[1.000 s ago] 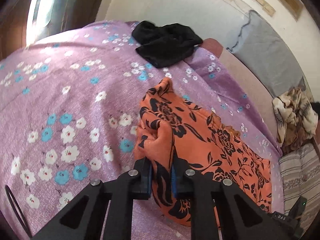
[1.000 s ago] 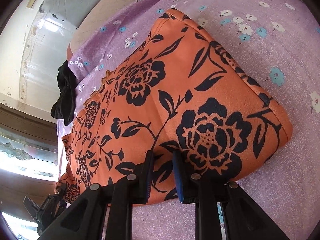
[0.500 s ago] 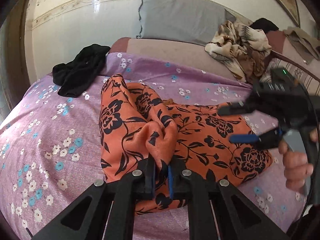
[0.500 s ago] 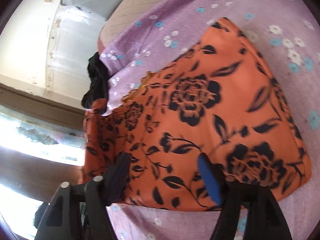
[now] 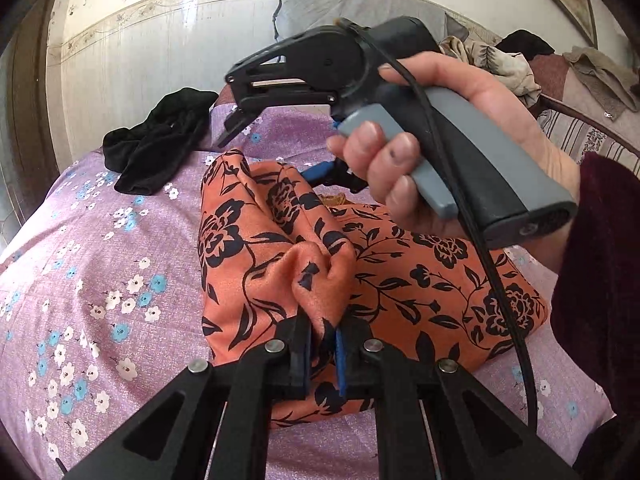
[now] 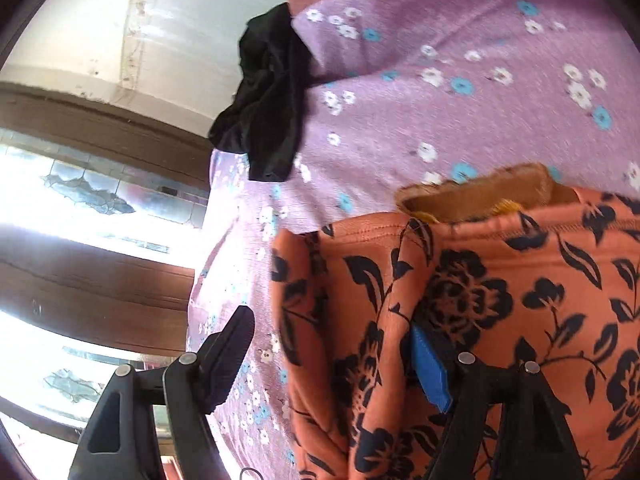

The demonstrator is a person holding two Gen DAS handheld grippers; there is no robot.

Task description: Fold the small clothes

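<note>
An orange garment with black flowers lies folded on the purple flowered bed sheet. My left gripper is shut on a bunched fold at its near edge. In the left wrist view a hand holds my right gripper above the garment's far end, jaws wide apart. In the right wrist view the right gripper is open over the left edge of the orange garment. One finger is over the sheet, the blue-padded one over the cloth, and nothing is gripped.
A crumpled black garment lies at the bed's far left corner and also shows as the black garment. A grey pillow leans on the wall. More clothes are piled at the back right. A bright window is to the left.
My right gripper let go of the orange garment, opened wide and rose across toward its far left end. My left gripper swung round with its fold of cloth, then kept still.
</note>
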